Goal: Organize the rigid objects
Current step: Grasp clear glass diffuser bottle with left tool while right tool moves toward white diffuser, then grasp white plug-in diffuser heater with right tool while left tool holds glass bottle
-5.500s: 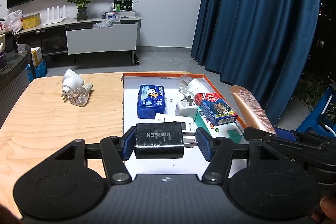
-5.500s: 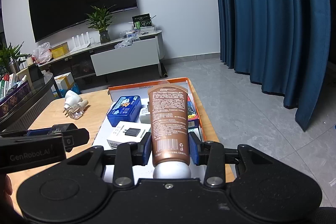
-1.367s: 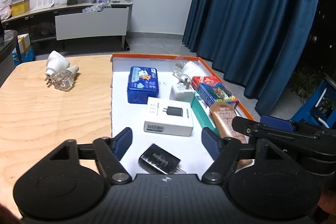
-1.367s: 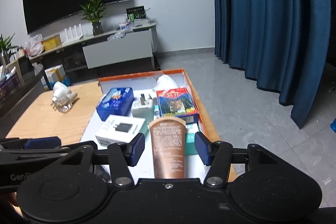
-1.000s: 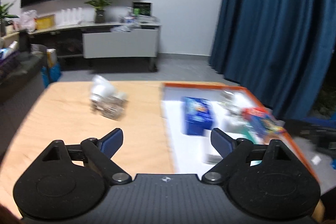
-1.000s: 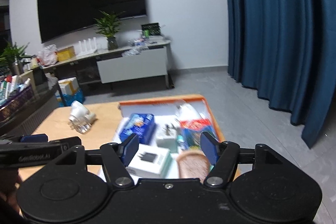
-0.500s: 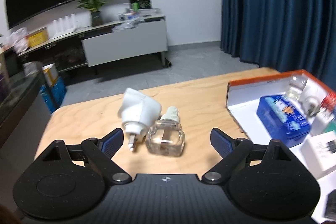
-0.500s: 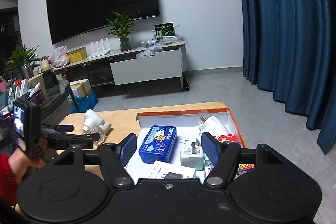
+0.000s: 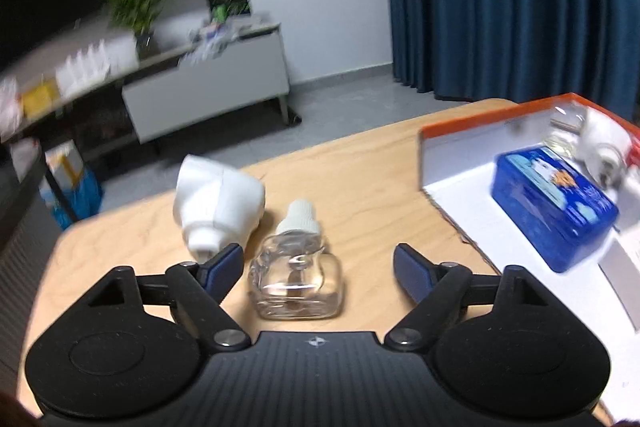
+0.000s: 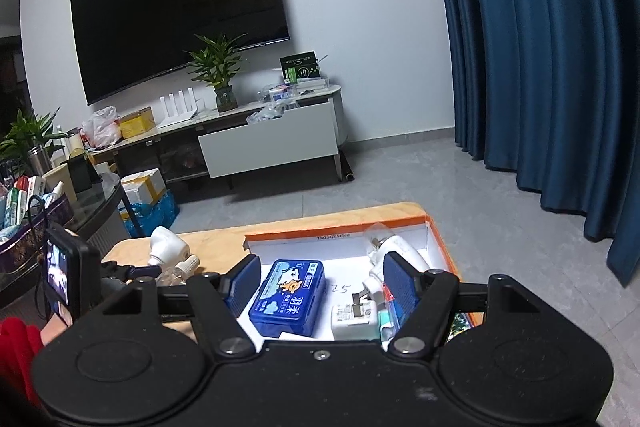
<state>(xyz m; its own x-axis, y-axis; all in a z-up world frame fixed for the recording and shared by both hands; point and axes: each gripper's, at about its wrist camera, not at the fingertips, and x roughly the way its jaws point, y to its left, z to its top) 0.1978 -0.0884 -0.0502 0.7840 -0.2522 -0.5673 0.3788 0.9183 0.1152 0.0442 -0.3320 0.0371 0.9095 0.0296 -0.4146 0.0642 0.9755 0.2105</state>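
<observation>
A small clear glass bottle (image 9: 298, 279) with a white cap lies on the wooden table (image 9: 360, 167), next to a white plug-in diffuser (image 9: 218, 203). My left gripper (image 9: 318, 261) straddles the bottle; its jaws are closing, with a gap still on each side of the glass. My right gripper (image 10: 320, 279) stands open and holds nothing, hovering over the orange-rimmed white box (image 10: 340, 227). From the right wrist the diffuser (image 10: 168, 247) and bottle (image 10: 180, 267) show at the left.
The box (image 9: 480, 119) holds a blue tin (image 9: 552, 203), a white charger (image 10: 354, 319), another white diffuser (image 10: 400, 251) and other packets. A red sleeve (image 10: 16, 347) shows at the lower left. A TV cabinet and blue curtains stand beyond the table.
My left gripper has come in lower and closer over the clear bottle, and its jaws have narrowed around it. The right gripper has drawn back a little from the box.
</observation>
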